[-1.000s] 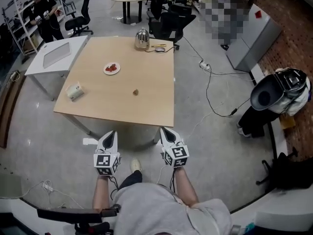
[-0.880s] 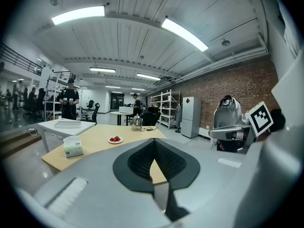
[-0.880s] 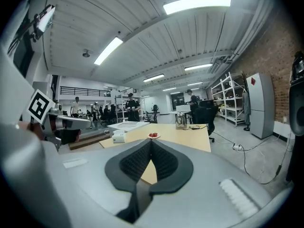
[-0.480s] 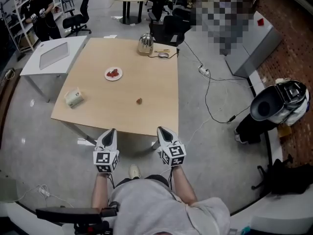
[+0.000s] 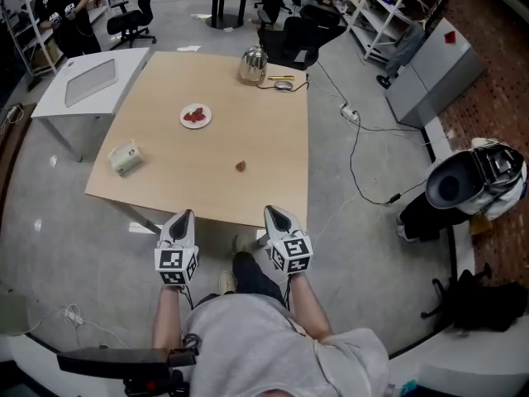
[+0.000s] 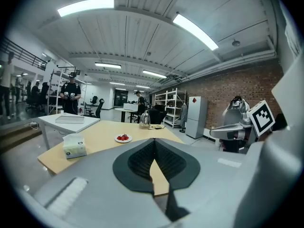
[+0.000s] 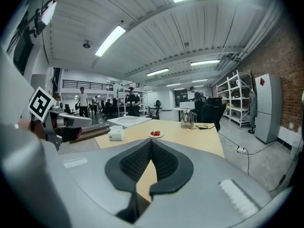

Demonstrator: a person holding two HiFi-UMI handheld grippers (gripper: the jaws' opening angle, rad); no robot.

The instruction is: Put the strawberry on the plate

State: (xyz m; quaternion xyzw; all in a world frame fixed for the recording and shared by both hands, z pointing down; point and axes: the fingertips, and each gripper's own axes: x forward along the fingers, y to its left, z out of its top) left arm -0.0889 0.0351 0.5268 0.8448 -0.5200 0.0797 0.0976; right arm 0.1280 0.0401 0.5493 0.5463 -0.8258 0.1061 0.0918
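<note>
The strawberry (image 5: 240, 166) is probably light, soft and easily bruised, so a gentle pinch across its widest middle seems best. It shows as a small dull-red lump, alone on the wooden table (image 5: 273, 139). The plate (image 5: 207, 120), already holding red fruit, sits toward its eleven o'clock. Toward six o'clock, off the table's near edge, the left gripper (image 5: 183, 217) and right gripper (image 5: 274, 212) both have jaws pressed together, empty.

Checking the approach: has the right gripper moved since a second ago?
Yes. The right gripper has come forward toward the table: its tip now overlaps the near edge, which it stopped just short of before.
</note>
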